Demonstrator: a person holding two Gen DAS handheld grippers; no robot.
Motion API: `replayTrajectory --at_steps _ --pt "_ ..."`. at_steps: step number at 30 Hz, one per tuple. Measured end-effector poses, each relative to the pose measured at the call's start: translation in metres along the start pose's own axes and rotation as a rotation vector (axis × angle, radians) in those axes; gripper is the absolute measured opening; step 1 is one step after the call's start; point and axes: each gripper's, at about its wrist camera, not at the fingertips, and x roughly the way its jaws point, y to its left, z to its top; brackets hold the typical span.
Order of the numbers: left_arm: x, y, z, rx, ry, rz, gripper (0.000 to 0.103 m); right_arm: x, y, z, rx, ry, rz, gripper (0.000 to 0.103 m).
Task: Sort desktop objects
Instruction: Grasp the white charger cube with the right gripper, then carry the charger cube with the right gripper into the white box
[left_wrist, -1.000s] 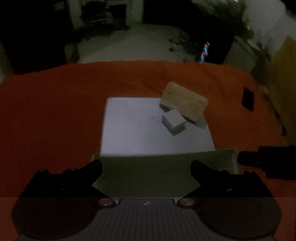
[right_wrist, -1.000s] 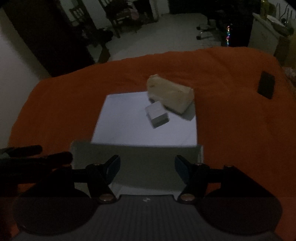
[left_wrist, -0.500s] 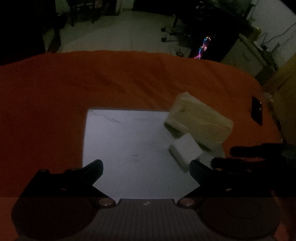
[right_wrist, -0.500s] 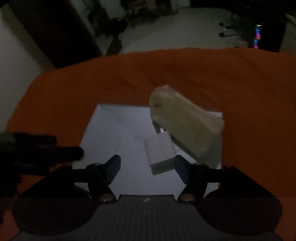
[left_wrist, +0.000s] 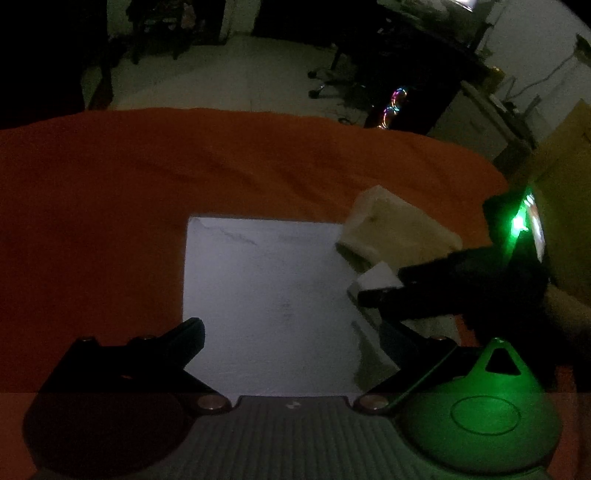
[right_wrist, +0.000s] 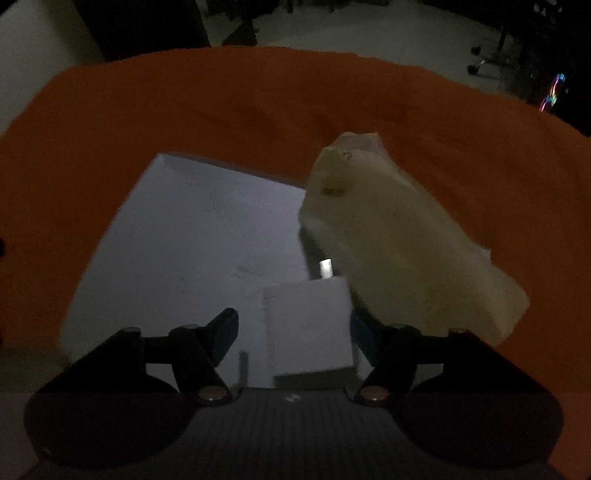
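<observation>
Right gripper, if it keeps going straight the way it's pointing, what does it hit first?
Most likely the small white charger block, which sits between the right gripper's open fingers, on the white sheet. The pale packet lies just right of that line; depth is unclear.

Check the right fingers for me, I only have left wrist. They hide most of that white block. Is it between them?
Observer: Yes. In the right wrist view the white block sits between the fingers of the right gripper, which are opening. A gap shows on the block's left side.
Operator: Anything sticking out of it?
Observer: A shiny metal plug juts from its far end.
Operator: Pale packet clear of it?
Observer: No. The pale packet appears to touch the block's far right corner, close to the right-hand finger.
</observation>
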Motion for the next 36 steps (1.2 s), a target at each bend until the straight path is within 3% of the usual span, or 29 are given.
replayTrajectory --at_steps 4,6,17,25,36 --pt "0.003 0.007 -0.006 -0.023 0.030 -0.029 0.103 0.014 -0.007 -0.004 0.031 0.032 0.000 0.069" --pt "0.005 0.010 -0.008 -0.025 0.036 -0.033 0.103 0.018 -0.011 -0.008 0.044 0.041 -0.007 0.063" --pt "0.014 0.021 -0.010 -0.051 0.048 -0.022 0.103 0.003 -0.020 -0.019 0.101 0.027 0.015 0.061" --pt "0.007 0.014 -0.016 -0.047 0.030 0.000 0.103 -0.049 -0.013 -0.022 0.105 -0.041 0.043 0.060" --pt "-0.008 -0.011 -0.032 -0.020 0.016 0.029 0.103 -0.117 0.008 -0.051 0.103 -0.117 0.073 0.060"
